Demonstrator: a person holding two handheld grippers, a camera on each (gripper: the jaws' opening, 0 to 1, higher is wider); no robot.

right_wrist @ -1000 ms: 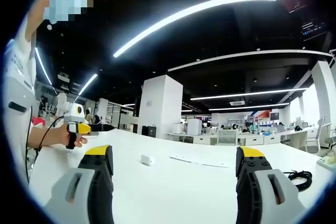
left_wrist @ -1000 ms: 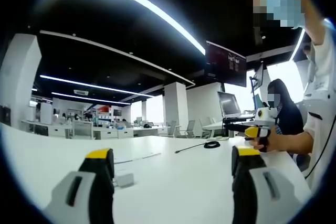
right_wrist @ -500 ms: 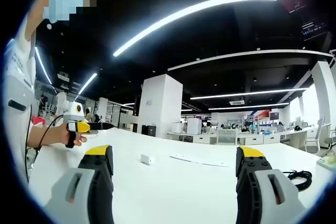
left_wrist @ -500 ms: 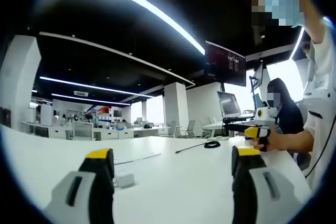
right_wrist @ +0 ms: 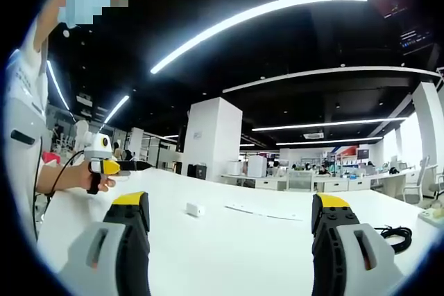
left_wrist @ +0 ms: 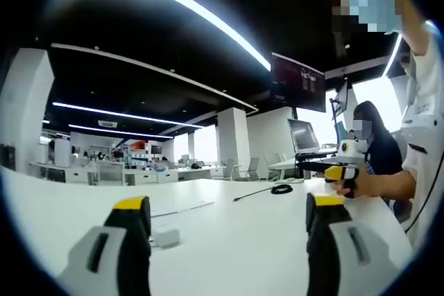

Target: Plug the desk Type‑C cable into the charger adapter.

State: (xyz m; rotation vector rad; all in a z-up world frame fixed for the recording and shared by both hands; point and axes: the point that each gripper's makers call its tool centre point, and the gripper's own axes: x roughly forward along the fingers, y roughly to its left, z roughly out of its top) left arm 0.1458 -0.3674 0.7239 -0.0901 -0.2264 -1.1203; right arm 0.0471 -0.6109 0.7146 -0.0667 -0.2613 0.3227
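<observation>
Both tongs are hanging wide open above the broad white desk (left_wrist: 229, 240), gripping nothing. Grey-and-yellow left gripper (left_wrist: 229, 213) is looking along the desk with its jaws spread far apart; the right gripper (right_wrist: 230, 207) is spread just as wide.

Largest on the desk is the white tabletop itself. Next, the left gripper view is catching the right gripper (left_wrist: 331, 168) in the person's hand (left_wrist: 354, 184) at the desk's far right side, while the right gripper view is catching the left gripper (right_wrist: 111, 166) at the desk's left edge.

The thin black coiled Type-C cable (left_wrist: 279, 189) is lying far back on the desk; in the right gripper view it (right_wrist: 393, 233) is sitting beside the right jaw.

The small white cube-shaped charger adapter (right_wrist: 193, 209) is resting mid-desk, well apart from the cable; in the left gripper view it (left_wrist: 165, 238) is lying just beside the left jaw.
</observation>
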